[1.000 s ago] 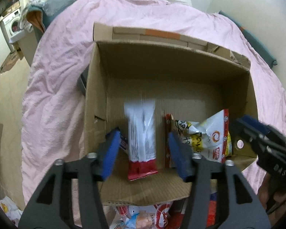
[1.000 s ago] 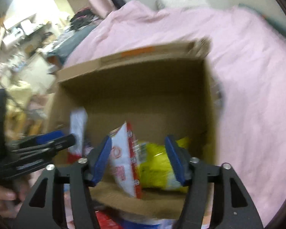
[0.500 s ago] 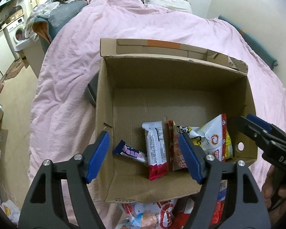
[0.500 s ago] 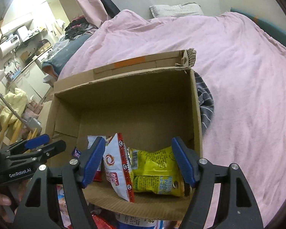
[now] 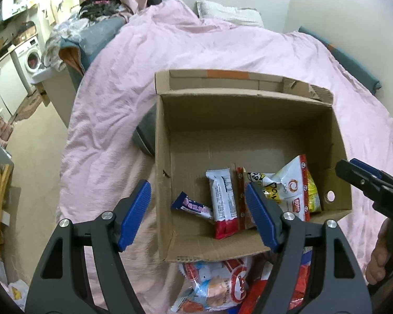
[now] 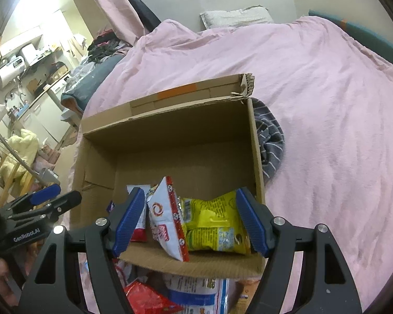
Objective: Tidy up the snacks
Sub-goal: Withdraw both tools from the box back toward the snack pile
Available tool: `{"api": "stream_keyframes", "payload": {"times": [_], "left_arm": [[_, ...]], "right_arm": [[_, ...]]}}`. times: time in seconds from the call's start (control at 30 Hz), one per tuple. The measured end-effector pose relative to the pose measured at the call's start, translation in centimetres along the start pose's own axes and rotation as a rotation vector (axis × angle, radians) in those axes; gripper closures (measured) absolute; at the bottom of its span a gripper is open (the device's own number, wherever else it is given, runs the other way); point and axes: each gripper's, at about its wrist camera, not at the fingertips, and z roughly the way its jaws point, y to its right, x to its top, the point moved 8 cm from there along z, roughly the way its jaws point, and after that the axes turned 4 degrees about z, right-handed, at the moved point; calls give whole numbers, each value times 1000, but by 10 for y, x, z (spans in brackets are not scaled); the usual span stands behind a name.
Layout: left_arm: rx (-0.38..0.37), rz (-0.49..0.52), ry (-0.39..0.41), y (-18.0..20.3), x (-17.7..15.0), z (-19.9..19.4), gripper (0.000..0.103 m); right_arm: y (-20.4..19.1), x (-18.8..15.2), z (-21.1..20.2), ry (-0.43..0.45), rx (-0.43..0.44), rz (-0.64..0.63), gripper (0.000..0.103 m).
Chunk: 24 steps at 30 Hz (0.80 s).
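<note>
**Both grippers empty above the box, more packets waiting below**

Your left gripper stands wide with nothing between its pads; its jaws have just been opening. Your right gripper is the same: wide, empty, jaws just opened. Both hover over the near edge of the cardboard box, which sits on the pink duvet.

Count in the box, all along the near wall: five packets that I can tell apart. From the left:
- one small purple bar, lying flat
- one white-and-red wafer packet
- one narrow red-edged packet, partly hidden by your blue pad
- one white chip bag with an orange swirl, propped on edge
- one yellow bag, against the right wall

Outside, below the near flap, a loose pile of snack bags waits; its number is unclear, several overlap.

Handling, as I judge it: all are light, soft foil or film, slippery and air-filled. The chip bags will crush and their contents break, so pinch the crimped seam at an end, not the belly. The bars are stiffer; take them across the middle.
</note>
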Motion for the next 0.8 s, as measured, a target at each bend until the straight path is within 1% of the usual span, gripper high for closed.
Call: {"api": "stream_keyframes", "payload": {"times": [0.13, 0.23, 0.3, 0.33, 0.37, 0.43, 0.47, 0.53, 0.63, 0.8], "left_arm": [[11, -3, 34, -3, -3, -16, 31], [-8, -20, 52, -6, -7, -27, 31], [-7, -23, 69, -7, -9, -35, 31], [-9, -21, 77, -7, -10, -39, 29], [-9, -19, 80, -6, -12, -42, 23], [-14, -14, 91, -4, -16, -49, 15], [-17, -12, 96, -3, -19, -53, 14], [-24, -10, 100, -1, -24, -59, 14], [-29, -19, 93, -2, -33, -65, 14], [-12, -51, 73, -11, -49, -71, 14]], "right_arm": [[-7, -2, -15, 18, 11, -17, 28], [-12, -4, -27, 43, 12, -29, 28], [-14, -6, -35, 66, 14, -21, 28], [-16, -7, -41, 76, 11, -19, 28], [-17, -8, -44, 82, 11, -16, 28], [-18, -14, -49, 76, 14, -6, 28], [-18, -16, -51, 73, 15, -1, 28], [-16, -24, -55, 63, 9, 10, 28], [-14, -32, -59, 43, 25, 31, 28], [-9, -50, -66, 14, 21, 49, 28]]}}
